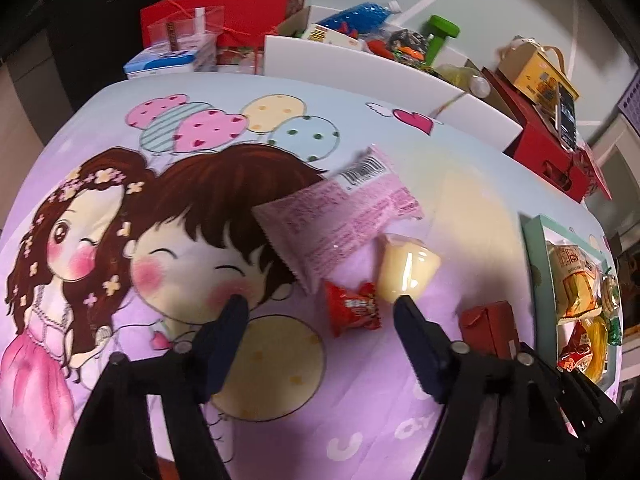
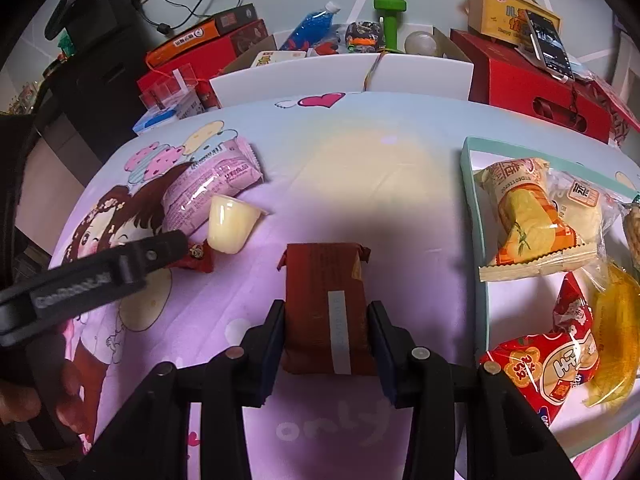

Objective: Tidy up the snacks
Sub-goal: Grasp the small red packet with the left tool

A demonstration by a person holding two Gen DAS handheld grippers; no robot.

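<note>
The right gripper (image 2: 326, 332) is grasping the dark red packet (image 2: 326, 304), its jaws pressing both long sides while most of the packet sticks out ahead of them. The soft wrapper may be crushed or may slide out if the grip shifts on the way to the tray (image 2: 476, 248) off to the jaws' right. The packet is creased, with a pale strip running down its face. The left gripper (image 1: 320, 304) is hanging released, jaws spread, with the small red candy (image 1: 352, 306) lying between its tips and the jelly cup (image 1: 404, 268) just ahead of its right tip; closing carelessly could nudge that cup.
</note>
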